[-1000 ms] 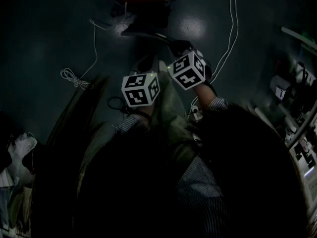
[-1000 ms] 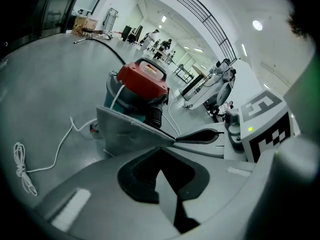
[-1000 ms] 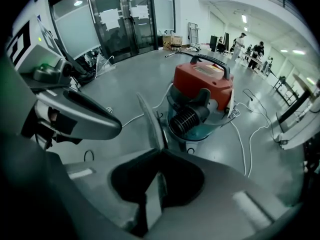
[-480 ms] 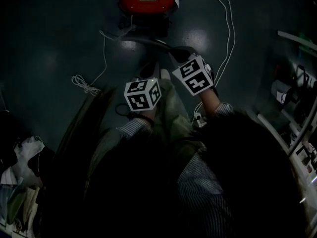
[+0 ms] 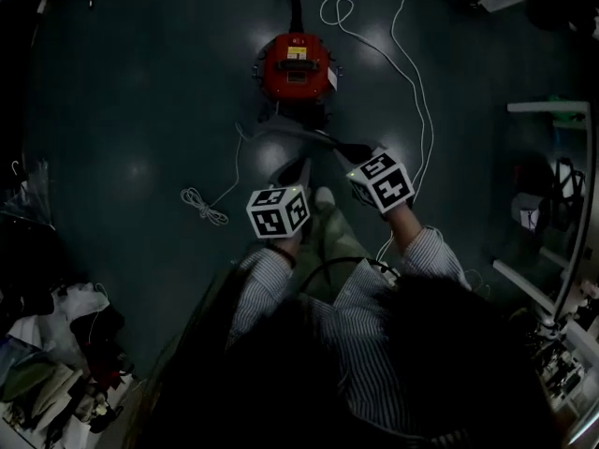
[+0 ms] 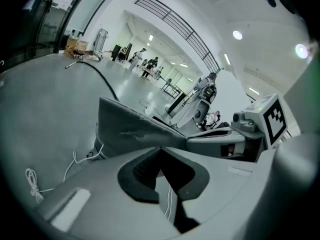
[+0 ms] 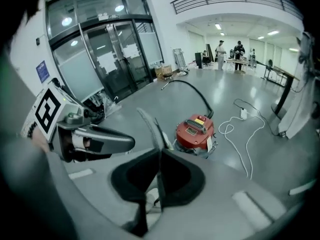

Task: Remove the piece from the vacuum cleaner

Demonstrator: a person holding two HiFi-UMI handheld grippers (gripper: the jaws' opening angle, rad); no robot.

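Flat grey piece (image 5: 304, 137), mid-frame below the red vacuum cleaner (image 5: 297, 66), runs left-to-right; the left gripper view shows its broad face, the right only its edge. Both left gripper (image 6: 161, 148) and right gripper (image 7: 160, 151) clamp it.

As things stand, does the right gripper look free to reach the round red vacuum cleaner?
Probably not yet: the right gripper is shut on the thin grey flat piece, which the left gripper also grips. The round red vacuum cleaner itself stands uncovered on the floor ahead.
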